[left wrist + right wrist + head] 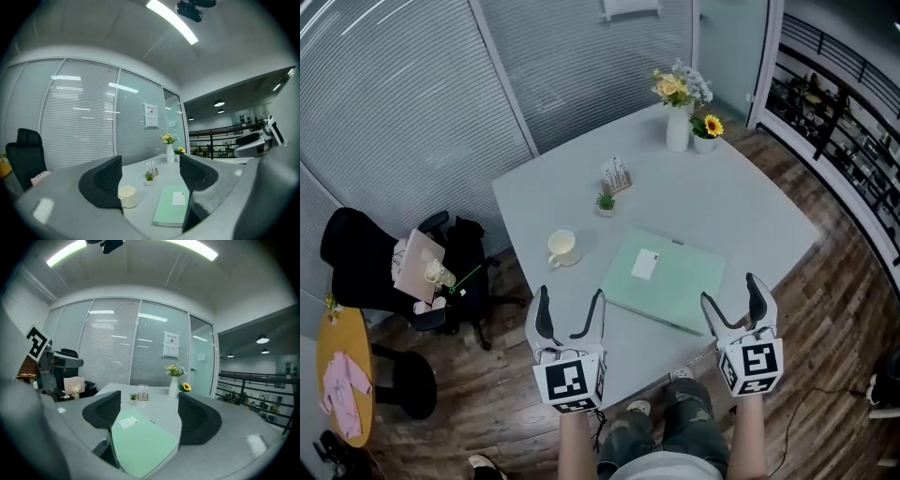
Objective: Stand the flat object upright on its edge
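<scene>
A pale green flat rectangular folder (670,286) is seen lying flat on a light grey square table (731,202), near the edge closest to the person, with a white paper label (645,264) on its cover. A cream ceramic cup (562,247) is set to its left, apart from it. The left gripper (570,298) and the right gripper (731,292) are held in the air over the near table edge, one on either side of the folder's near corner, touching nothing. Both pairs of jaws are spread wide with nothing between them (each gripper view shows only the tabletop and the folder beyond the pads). The task appears not to have been started; the approach is the step in hand. For the next move, one edge of the folder would likely need to be pinched and lifted by one gripper while the opposite edge is braced by the other, so that it can be tipped up and steadied.
</scene>
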